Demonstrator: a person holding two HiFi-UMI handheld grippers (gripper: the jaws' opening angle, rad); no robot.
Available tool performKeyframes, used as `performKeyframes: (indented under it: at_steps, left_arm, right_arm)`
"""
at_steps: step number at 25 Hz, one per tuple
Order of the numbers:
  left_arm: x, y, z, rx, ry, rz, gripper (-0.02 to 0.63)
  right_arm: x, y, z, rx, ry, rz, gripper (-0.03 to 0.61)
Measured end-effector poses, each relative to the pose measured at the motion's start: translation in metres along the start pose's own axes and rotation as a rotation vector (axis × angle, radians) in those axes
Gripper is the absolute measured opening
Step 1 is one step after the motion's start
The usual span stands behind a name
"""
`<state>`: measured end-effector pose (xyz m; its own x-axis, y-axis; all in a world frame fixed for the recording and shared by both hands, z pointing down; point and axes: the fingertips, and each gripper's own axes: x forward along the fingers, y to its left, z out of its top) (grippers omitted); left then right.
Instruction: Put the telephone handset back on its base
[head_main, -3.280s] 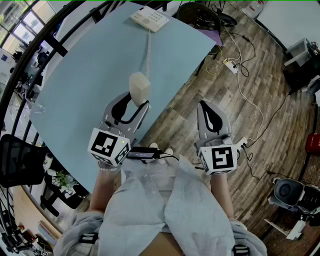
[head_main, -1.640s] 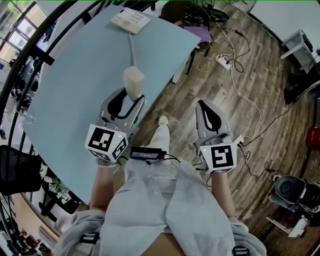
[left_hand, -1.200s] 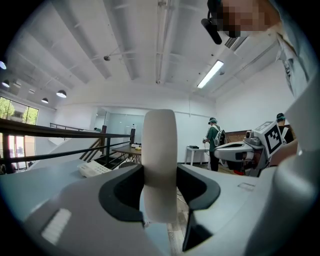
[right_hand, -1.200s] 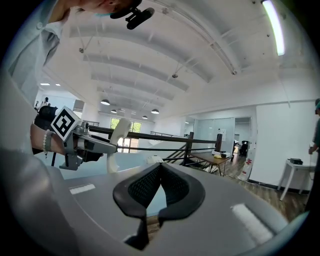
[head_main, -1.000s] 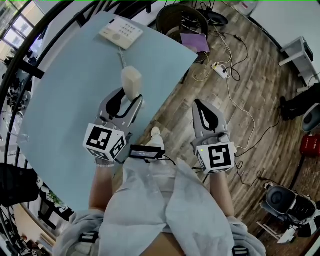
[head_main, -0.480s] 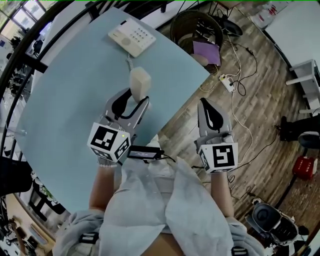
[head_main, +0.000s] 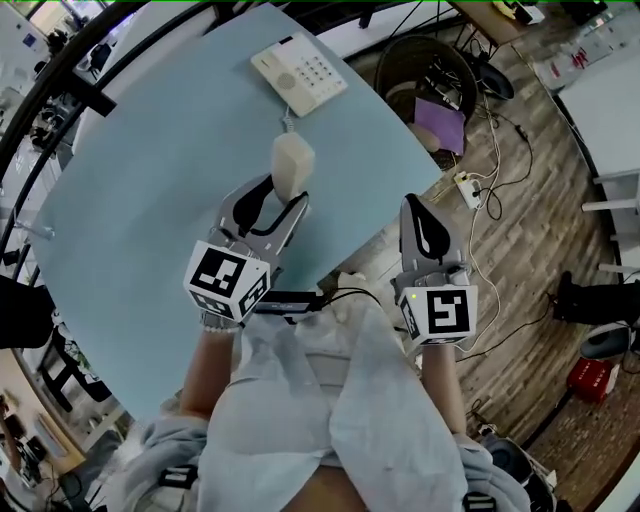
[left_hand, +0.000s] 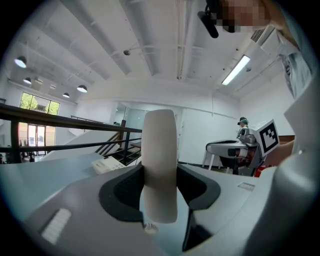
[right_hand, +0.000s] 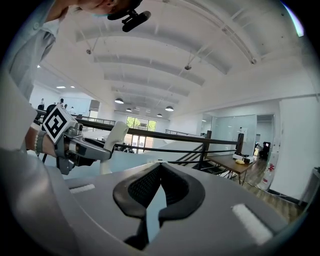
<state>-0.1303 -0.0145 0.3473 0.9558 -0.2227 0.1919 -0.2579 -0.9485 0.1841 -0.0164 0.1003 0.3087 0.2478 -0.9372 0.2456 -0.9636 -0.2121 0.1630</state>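
Step in hand is the carry. The left gripper (head_main: 285, 198) is clamped on the telephone handset (head_main: 292, 165), which is held upright above the bench (head_main: 150, 190). The base (head_main: 298, 74) lies ahead of this gripper, apart from it and joined by the coiled cord (head_main: 287, 122). The next move likely calls for advancing, laying the handset flat and lowering it onto the cradle. The right gripper (head_main: 420, 205), jaws together and empty, hangs beyond the bench edge. The path ahead is bare.
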Motion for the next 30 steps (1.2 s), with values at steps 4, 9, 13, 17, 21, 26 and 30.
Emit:
performKeyframes:
  at_steps: [4, 9, 13, 17, 21, 26, 30]
  left_arm:
    - [0.000, 0.010, 0.001, -0.012, -0.002, 0.042, 0.195]
    - [0.002, 0.020, 0.002, -0.029, -0.013, 0.106, 0.195]
    - [0.009, 0.028, 0.003, -0.036, -0.011, 0.164, 0.195]
    - [0.021, 0.038, 0.003, -0.055, -0.007, 0.228, 0.195]
    - [0.035, 0.042, 0.002, -0.084, -0.003, 0.289, 0.195]
    - [0.053, 0.044, 0.006, -0.102, 0.007, 0.353, 0.195]
    - [0.069, 0.049, 0.009, -0.120, 0.018, 0.406, 0.195]
  right_arm:
    - [0.019, 0.000, 0.008, -0.007, -0.028, 0.038, 0.006]
    - [0.040, -0.005, 0.010, -0.009, -0.057, 0.092, 0.006]
    - [0.061, -0.011, 0.011, -0.028, -0.053, 0.163, 0.006]
    - [0.079, -0.023, 0.010, -0.041, -0.053, 0.227, 0.006]
    - [0.098, -0.037, 0.011, -0.053, -0.054, 0.290, 0.006]
    - [0.116, -0.051, 0.010, -0.049, -0.059, 0.356, 0.006]
    - [0.128, -0.060, 0.010, -0.059, -0.058, 0.407, 0.006]
